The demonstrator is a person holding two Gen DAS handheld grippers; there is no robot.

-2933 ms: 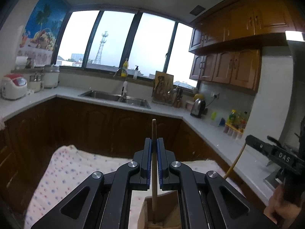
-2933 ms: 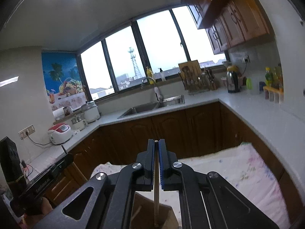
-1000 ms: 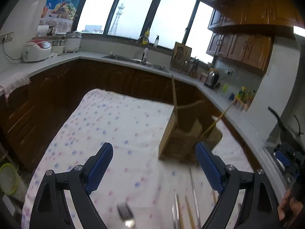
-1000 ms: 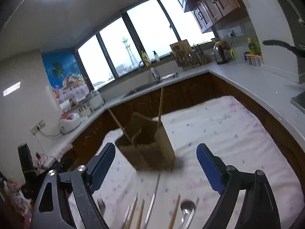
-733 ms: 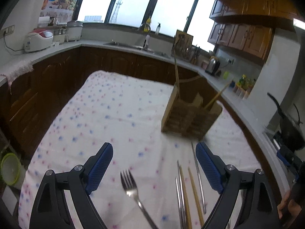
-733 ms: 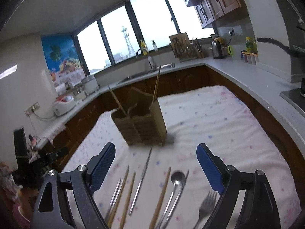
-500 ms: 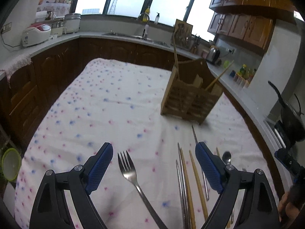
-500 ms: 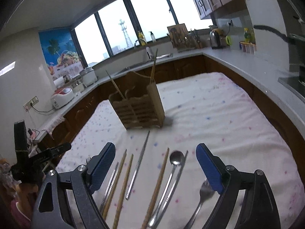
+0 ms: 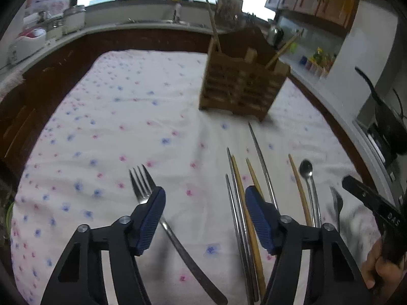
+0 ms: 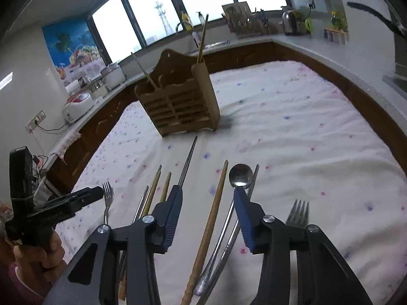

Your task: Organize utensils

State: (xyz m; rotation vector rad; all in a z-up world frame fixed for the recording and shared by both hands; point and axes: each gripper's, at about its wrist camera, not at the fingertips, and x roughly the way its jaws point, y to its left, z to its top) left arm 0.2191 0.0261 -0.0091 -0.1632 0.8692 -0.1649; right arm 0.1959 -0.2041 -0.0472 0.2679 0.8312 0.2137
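While laid out, two forks (image 10: 297,213), one spoon (image 10: 240,175)

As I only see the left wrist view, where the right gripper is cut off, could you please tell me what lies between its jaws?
Observer: The right gripper straddles a long wooden chopstick; its jaws have just been closing, but the pads are not touching it.
Operator: Thank you; where is the second fork?
Observer: The silver fork lies outside those jaws, beyond the right-hand finger.
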